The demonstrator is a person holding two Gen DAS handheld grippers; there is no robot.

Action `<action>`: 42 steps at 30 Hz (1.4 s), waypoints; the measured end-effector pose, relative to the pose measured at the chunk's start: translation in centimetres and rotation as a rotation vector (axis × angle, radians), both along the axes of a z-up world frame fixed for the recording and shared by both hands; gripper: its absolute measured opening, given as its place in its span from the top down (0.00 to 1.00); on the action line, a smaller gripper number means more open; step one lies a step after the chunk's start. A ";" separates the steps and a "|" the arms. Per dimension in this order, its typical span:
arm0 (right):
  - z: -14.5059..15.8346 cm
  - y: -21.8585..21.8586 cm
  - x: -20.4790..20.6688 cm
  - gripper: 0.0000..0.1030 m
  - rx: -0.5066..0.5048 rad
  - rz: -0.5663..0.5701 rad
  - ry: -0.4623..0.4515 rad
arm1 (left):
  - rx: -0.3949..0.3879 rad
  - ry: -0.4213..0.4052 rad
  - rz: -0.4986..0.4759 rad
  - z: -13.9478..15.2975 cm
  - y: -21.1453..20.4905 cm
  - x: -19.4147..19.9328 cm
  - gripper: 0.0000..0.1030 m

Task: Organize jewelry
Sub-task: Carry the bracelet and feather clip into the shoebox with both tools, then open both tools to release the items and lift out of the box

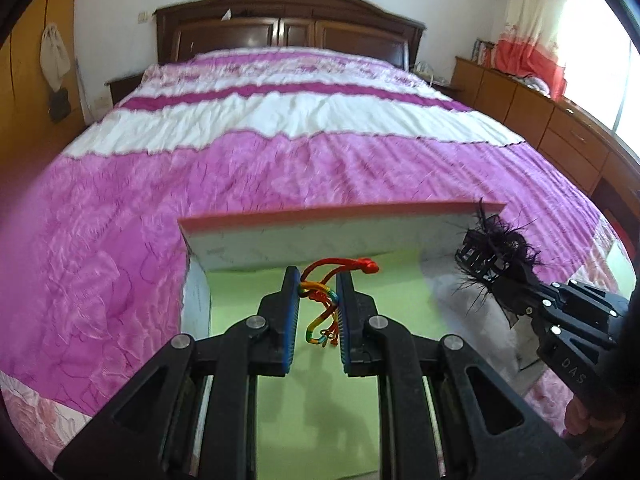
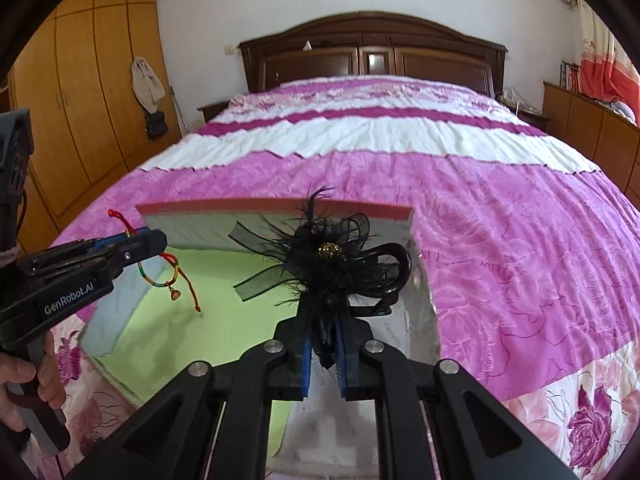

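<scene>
An open box with a pink rim (image 1: 340, 214) and a green floor (image 1: 312, 400) lies on the bed. My left gripper (image 1: 318, 280) is shut on a rainbow and red cord bracelet (image 1: 362, 265), held above the box floor. In the right wrist view the bracelet (image 2: 170, 280) dangles from the left gripper (image 2: 150, 240) over the box's left side (image 2: 116, 304). My right gripper (image 2: 324, 328) is shut on a black feathered hair clip (image 2: 328, 256) with a gold bead centre, over the box's right part. The left wrist view shows the hair clip (image 1: 504, 244) on the right gripper (image 1: 480, 258).
The pink and white quilt (image 1: 280, 168) spreads around the box up to a dark wooden headboard (image 1: 288, 28). A wooden wardrobe (image 2: 80, 100) stands on the left and low wooden cabinets (image 1: 540, 120) on the right. A hand (image 2: 16, 380) holds the left gripper's handle.
</scene>
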State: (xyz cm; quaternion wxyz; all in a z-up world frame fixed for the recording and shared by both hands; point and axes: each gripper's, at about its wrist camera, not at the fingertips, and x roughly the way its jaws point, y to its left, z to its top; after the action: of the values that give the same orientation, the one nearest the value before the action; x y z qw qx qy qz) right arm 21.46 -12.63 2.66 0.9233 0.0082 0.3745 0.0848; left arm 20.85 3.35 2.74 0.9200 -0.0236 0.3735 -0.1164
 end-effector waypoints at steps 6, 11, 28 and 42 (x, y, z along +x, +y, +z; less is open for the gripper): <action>-1.8 0.2 1.2 0.89 -0.018 -0.021 0.074 | 0.044 0.118 0.018 -2.8 -0.1 1.3 0.90; -3.1 -0.2 2.1 0.88 -0.026 -0.033 0.112 | 0.029 0.183 0.056 -4.2 0.5 1.5 0.91; -3.8 -0.9 3.3 0.87 0.001 -0.029 0.150 | -0.005 0.226 0.036 -4.5 0.4 1.4 0.89; -1.1 -0.5 0.3 0.46 0.097 0.018 0.146 | -0.064 0.193 -0.003 -2.2 0.5 -1.4 0.52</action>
State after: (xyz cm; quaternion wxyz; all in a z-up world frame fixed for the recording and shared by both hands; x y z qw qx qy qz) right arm 21.78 -13.11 1.57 0.8913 0.0556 0.4363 0.1104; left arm 19.42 3.80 0.53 0.8785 -0.0636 0.4563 -0.1267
